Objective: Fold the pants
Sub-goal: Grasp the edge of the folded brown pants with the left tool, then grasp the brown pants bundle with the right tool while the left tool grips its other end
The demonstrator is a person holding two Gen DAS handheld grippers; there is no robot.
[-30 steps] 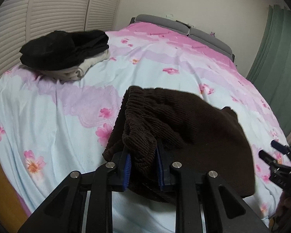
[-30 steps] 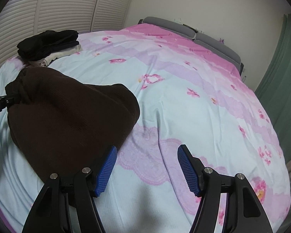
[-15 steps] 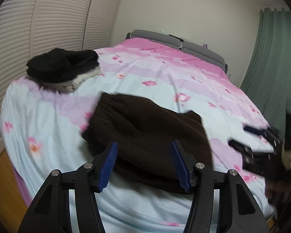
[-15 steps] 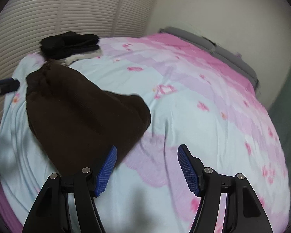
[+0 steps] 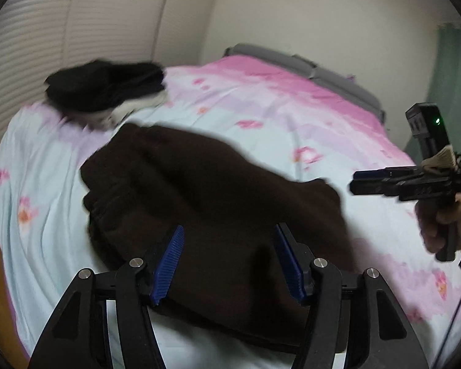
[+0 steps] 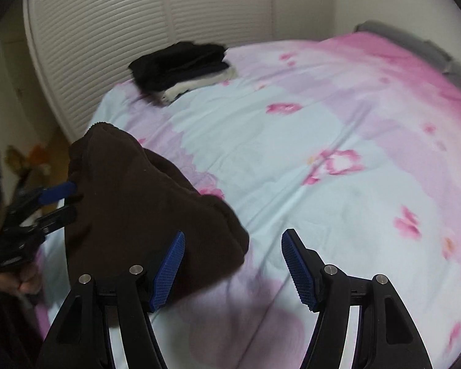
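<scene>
one bed (image 5: 261,117) fills both views, covered by one sheet (image 6: 322,141) in pale blue and pink with a scattered flower print; no brand, label or legible writing can be made out on anything in either view; behind the bed, a louvred white closet door (image 6: 132,18) and, at the right edge of the left wrist view, one green curtain (image 5: 451,70); one pair of brown pants (image 5: 218,203) lies bunched in a rounded heap on the near part of the bed, toward the closet side, its ribbed waistband end pointing toward the far pile; one pile of folded clothes (image 5: 107,87), black on top with a pale garment beneath, sits near the far corner, well apart from the pants; two grippers are counted; the left gripper (image 5: 229,264) hangs over the near edge of the pants with its blue pads spread wide and nothing between them; the right gripper (image 6: 232,266) likewise stands wide apart and empty, its left pad over the edge of the pants, its right pad over bare sheet; one small green light (image 5: 437,120) glows on the right gripper's unit as seen from the left wrist view.
</scene>
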